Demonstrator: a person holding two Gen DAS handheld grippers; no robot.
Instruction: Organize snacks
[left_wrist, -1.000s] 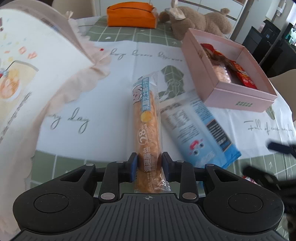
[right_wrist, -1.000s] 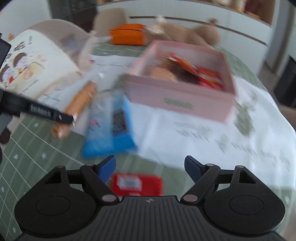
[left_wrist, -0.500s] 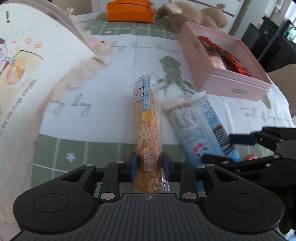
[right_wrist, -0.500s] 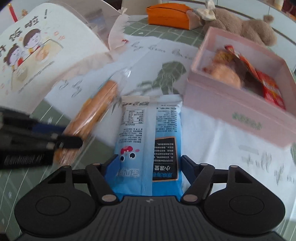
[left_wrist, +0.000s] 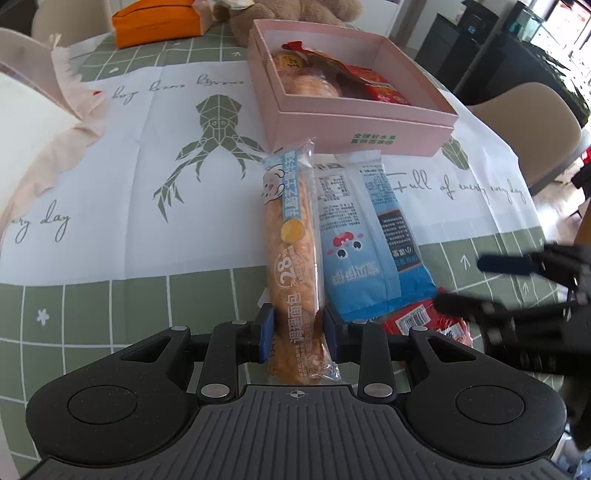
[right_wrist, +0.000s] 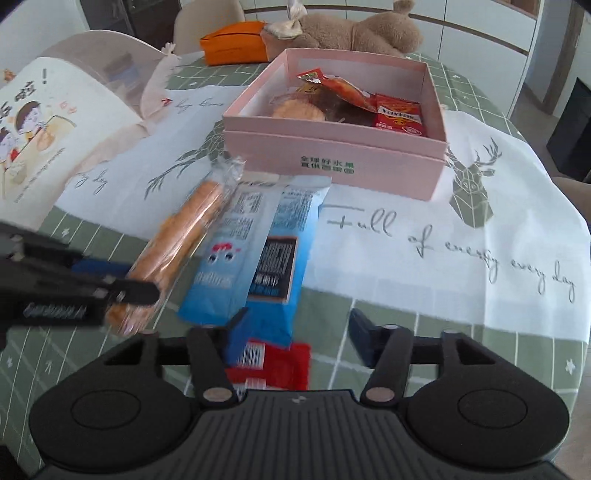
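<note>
- Gripping: the left hand-held gripper (left_wrist: 297, 332) has its blue pads pressed on both sides of the near end of a long bread roll in a clear wrapper (left_wrist: 293, 258); the roll stretches straight ahead of it toward the pink box (left_wrist: 354, 125).
- Right hand-held gripper (right_wrist: 295, 328): jaws spread wide, nothing between the pads; it sits to the right of the left one.
- Blue snack packet (right_wrist: 258, 251): flat on the tabletop (right_wrist: 424, 332), just ahead of the right hand-held gripper and beside the roll, its far end close to the box front.
- Red snack packet (right_wrist: 273, 365): directly under the right hand-held gripper's open jaws, partly tucked under the blue packet's near end.
- Pink box: open, beyond both packets, holding several red and orange wrapped snacks (right_wrist: 399, 118).
- Background, far side of the box: plush bear (right_wrist: 362, 33) and orange pouch (right_wrist: 236, 44).
- Far left of both grippers: illustrated white bag (right_wrist: 48, 122).
</note>
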